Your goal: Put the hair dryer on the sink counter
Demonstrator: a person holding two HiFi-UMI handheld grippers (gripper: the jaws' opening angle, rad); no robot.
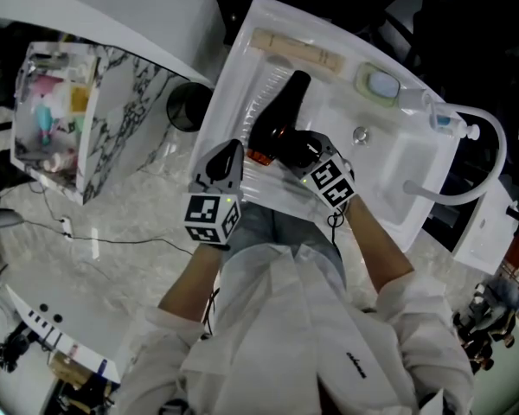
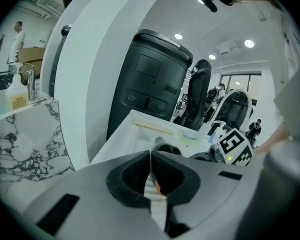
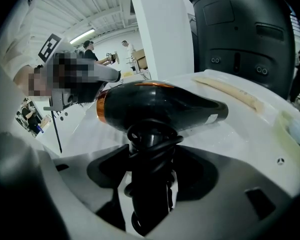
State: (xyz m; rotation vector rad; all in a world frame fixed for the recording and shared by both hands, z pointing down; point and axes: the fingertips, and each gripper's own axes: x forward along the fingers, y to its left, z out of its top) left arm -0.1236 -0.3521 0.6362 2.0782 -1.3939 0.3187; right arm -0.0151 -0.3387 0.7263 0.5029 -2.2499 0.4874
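The black hair dryer [image 1: 281,111] with an orange ring lies over the ridged left part of the white sink counter [image 1: 233,76], its nozzle pointing to the far edge. My right gripper [image 1: 287,150] is shut on its handle, which has the cord wound round it. In the right gripper view the handle stands between the jaws of the right gripper [image 3: 150,179], and the barrel of the hair dryer [image 3: 160,106] crosses above them. Whether the barrel touches the counter I cannot tell. My left gripper [image 1: 231,158] hovers at the counter's near edge, just left of the dryer, shut and empty; the left gripper [image 2: 151,159] shows its tips meeting.
A pale flat bar [image 1: 296,52] lies along the counter's far edge, next to a soap dish [image 1: 379,83] and a pump bottle [image 1: 441,115]. The basin [image 1: 372,158] and curved faucet [image 1: 467,158] are to the right. A black bin [image 1: 186,106] and marble shelf unit [image 1: 60,119] stand to the left.
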